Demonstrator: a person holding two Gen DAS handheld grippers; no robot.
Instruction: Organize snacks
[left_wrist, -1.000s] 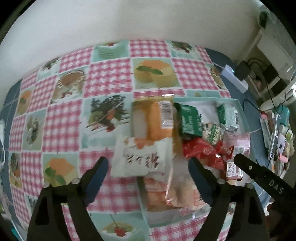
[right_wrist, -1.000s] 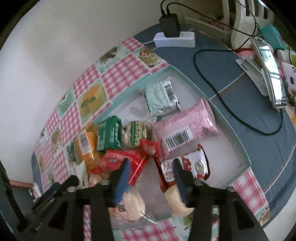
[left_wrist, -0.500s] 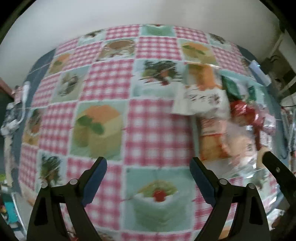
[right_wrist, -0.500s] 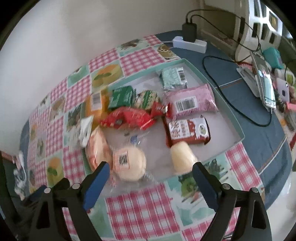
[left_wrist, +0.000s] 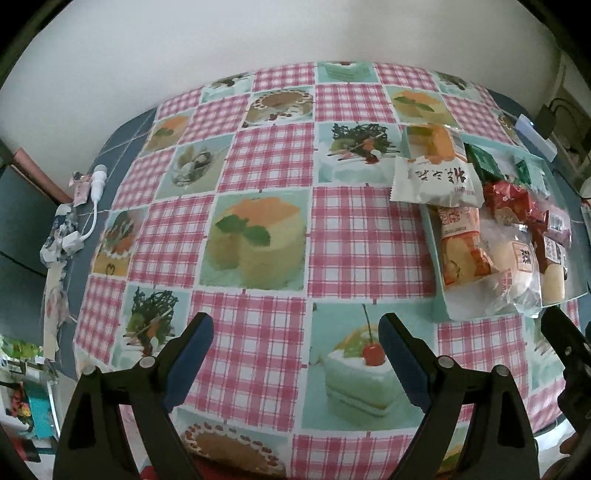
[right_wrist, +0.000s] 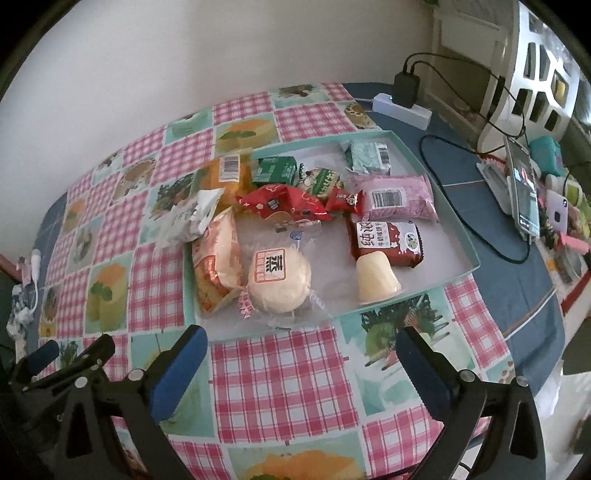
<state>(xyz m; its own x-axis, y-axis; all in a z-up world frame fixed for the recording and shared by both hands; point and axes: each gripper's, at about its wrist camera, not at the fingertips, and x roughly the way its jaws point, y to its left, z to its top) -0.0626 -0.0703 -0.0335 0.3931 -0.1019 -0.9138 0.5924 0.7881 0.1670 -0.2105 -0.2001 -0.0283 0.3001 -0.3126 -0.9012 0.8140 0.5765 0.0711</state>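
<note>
A shallow teal tray (right_wrist: 458, 236) holds several snacks: a round bun in clear wrap (right_wrist: 279, 275), a pale jelly cup (right_wrist: 376, 280), a red-brown packet (right_wrist: 386, 243), a pink packet (right_wrist: 395, 197) and a red packet (right_wrist: 284, 203). A white packet (right_wrist: 184, 218) hangs over the tray's left rim. My right gripper (right_wrist: 301, 354) hovers over the cloth in front of the tray, jaws opening wide, nothing between them. My left gripper (left_wrist: 295, 343) is open and empty over the tablecloth, left of the tray (left_wrist: 439, 306) and the white packet (left_wrist: 436, 182).
The checked tablecloth (left_wrist: 266, 229) spreads left of the tray. A power strip with a charger (right_wrist: 402, 105), a black cable (right_wrist: 443, 192) and a phone on a stand (right_wrist: 524, 188) lie to the right. White adapters (left_wrist: 92, 192) sit at the table's left edge.
Both grippers drew back from the tray. The right jaws spread from narrow to wide, and the pale cup lies free in the tray. The left view swung left over the cloth.
</note>
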